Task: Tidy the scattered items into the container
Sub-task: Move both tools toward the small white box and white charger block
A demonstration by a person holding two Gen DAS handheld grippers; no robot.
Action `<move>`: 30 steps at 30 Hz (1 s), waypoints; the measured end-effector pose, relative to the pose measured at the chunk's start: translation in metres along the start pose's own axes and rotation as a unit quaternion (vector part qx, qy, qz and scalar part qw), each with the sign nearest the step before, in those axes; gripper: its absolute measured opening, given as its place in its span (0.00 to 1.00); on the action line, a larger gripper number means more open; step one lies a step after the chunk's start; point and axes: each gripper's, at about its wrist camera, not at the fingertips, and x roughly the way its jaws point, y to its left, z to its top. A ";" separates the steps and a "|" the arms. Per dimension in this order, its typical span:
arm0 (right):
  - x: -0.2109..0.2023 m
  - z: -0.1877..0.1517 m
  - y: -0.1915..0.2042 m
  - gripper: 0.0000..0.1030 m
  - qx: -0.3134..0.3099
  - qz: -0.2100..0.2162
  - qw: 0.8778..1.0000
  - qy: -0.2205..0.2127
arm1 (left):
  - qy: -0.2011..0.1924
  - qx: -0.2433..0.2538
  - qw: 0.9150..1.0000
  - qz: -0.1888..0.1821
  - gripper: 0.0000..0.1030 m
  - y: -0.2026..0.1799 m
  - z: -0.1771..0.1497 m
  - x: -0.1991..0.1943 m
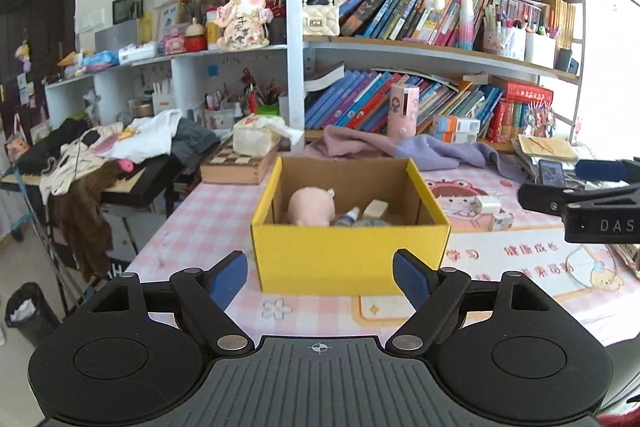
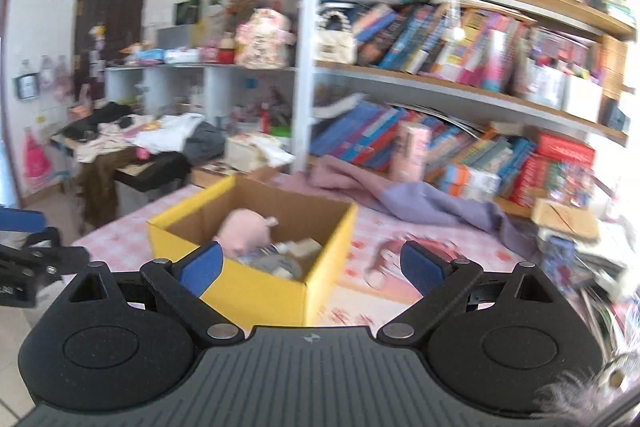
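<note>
- the yellow box [image 1: 348, 259] sits on the pink checked surface [image 1: 192, 223], and it's the landmark for everything here
- inside the box: a pink plush toy [image 1: 310, 207] toward the left, a small white bottle [image 1: 349, 217] just right of it, and a pale block [image 1: 375, 209] right of the bottle
- still out on the surface, right of the box: a white charger-like cube [image 1: 489, 205] and a small carton [image 1: 502, 222] just in front of that
- left tongs [image 1: 320, 275] hover just in front of the box, spread apart with nothing between the blue pads
- right tongs [image 2: 312, 265] hang near the box's front right corner, also wide apart and empty, though that view is blurry
- behind the box lies a purple cloth [image 1: 440, 149], with a bookshelf [image 1: 440, 47] behind that
</note>
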 end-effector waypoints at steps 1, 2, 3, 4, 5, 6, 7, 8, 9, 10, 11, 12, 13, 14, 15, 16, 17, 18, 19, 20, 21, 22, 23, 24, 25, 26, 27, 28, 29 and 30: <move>-0.003 -0.006 0.000 0.93 0.005 -0.008 1.000 0.003 | 0.000 0.000 1.000 0.005 0.80 -0.001 -0.005 -0.002; -0.007 -0.012 0.000 0.93 0.008 -0.012 1.000 0.006 | 0.001 -0.002 1.000 0.009 0.80 -0.001 -0.009 -0.004; -0.009 -0.017 0.000 0.93 0.010 -0.015 1.000 0.013 | 0.003 -0.008 1.000 0.009 0.80 -0.001 -0.012 -0.005; -0.011 -0.021 -0.001 0.93 0.011 -0.017 1.000 0.021 | 0.006 -0.015 1.000 0.007 0.80 -0.001 -0.015 -0.006; -0.012 -0.026 0.000 0.93 0.010 -0.016 0.999 0.027 | 0.008 -0.021 1.000 0.006 0.80 -0.001 -0.018 -0.007; -0.014 -0.030 0.000 0.93 0.006 -0.017 0.999 0.031 | 0.008 -0.023 1.000 0.006 0.80 -0.003 -0.022 -0.008; -0.014 -0.034 0.002 0.93 0.003 -0.020 0.999 0.035 | 0.010 -0.022 1.000 0.006 0.80 -0.004 -0.026 -0.008; -0.015 -0.038 0.003 0.93 0.001 -0.019 0.999 0.040 | 0.013 -0.019 1.000 0.007 0.80 -0.007 -0.030 -0.008; -0.015 -0.043 0.005 0.93 -0.001 -0.018 0.999 0.045 | 0.016 -0.017 1.000 0.006 0.80 -0.009 -0.034 -0.008; -0.016 -0.047 0.006 0.93 -0.003 -0.019 0.999 0.047 | 0.020 -0.015 1.000 0.004 0.80 -0.012 -0.038 -0.007; -0.017 -0.052 0.008 0.93 -0.007 -0.019 0.999 0.049 | 0.025 -0.012 1.000 0.001 0.80 -0.015 -0.042 -0.006; -0.018 -0.056 0.010 0.92 -0.012 -0.019 0.998 0.050 | 0.031 -0.007 1.000 0.000 0.80 -0.017 -0.045 -0.005; -0.018 -0.060 0.012 0.92 -0.017 -0.019 0.998 0.053 | 0.035 -0.001 0.999 -0.001 0.80 -0.020 -0.047 -0.004; -0.018 -0.062 0.013 0.92 -0.021 -0.018 0.998 0.055 | 0.039 0.004 0.999 -0.002 0.80 -0.023 -0.049 -0.003; -0.019 -0.064 0.014 0.92 -0.023 -0.019 0.998 0.059 | 0.040 0.009 0.999 -0.006 0.80 -0.025 -0.050 -0.003; -0.019 -0.066 0.013 0.92 -0.021 -0.021 0.998 0.062 | 0.040 0.012 0.999 -0.008 0.80 -0.027 -0.051 -0.003; -0.019 -0.067 0.012 0.92 -0.017 -0.020 0.997 0.067 | 0.040 0.014 0.999 -0.011 0.80 -0.028 -0.052 -0.003; -0.019 -0.069 0.011 0.91 -0.011 -0.020 0.997 0.074 | 0.042 0.017 0.999 -0.015 0.80 -0.029 -0.053 -0.002; -0.019 -0.071 0.009 0.91 -0.005 -0.020 0.996 0.081 | 0.047 0.018 0.999 -0.018 0.80 -0.030 -0.055 -0.001; -0.017 -0.073 0.008 0.91 0.001 -0.020 0.996 0.091 | 0.052 0.018 0.998 -0.021 0.80 -0.031 -0.056 0.000; -0.016 -0.076 0.006 0.91 0.007 -0.021 0.995 0.101 | 0.057 0.016 0.998 -0.025 0.80 -0.032 -0.058 0.002; -0.015 -0.078 0.005 0.91 0.011 -0.022 0.994 0.109 | 0.063 0.014 0.997 -0.029 0.80 -0.032 -0.059 0.005; -0.014 -0.080 0.003 0.91 0.015 -0.022 0.993 0.116 | 0.072 0.012 0.997 -0.033 0.80 -0.032 -0.060 0.008; -0.013 -0.083 0.002 0.91 0.018 -0.021 0.992 0.127 | 0.081 0.008 0.996 -0.036 0.80 -0.033 -0.060 0.011; -0.011 -0.086 0.000 0.91 0.021 -0.019 0.990 0.138 | 0.089 0.004 0.995 -0.039 0.80 -0.033 -0.062 0.014; -0.010 -0.088 0.000 0.91 0.024 -0.017 0.989 0.147 | 0.098 0.000 0.994 -0.045 0.80 -0.033 -0.064 0.017; -0.009 -0.091 -0.001 0.91 0.027 -0.013 0.987 0.156 | 0.106 -0.003 0.993 -0.048 0.80 -0.034 -0.065 0.020; -0.007 -0.092 -0.001 0.91 0.028 -0.010 0.986 0.165 | 0.111 -0.004 0.993 -0.050 0.80 -0.034 -0.066 0.023; -0.007 -0.094 -0.001 0.91 0.029 -0.009 0.985 0.170 | 0.115 -0.003 0.992 -0.052 0.80 -0.035 -0.067 0.025; -0.006 -0.095 -0.002 0.91 0.029 -0.008 0.984 0.174 | 0.118 -0.002 0.992 -0.054 0.80 -0.036 -0.067 0.027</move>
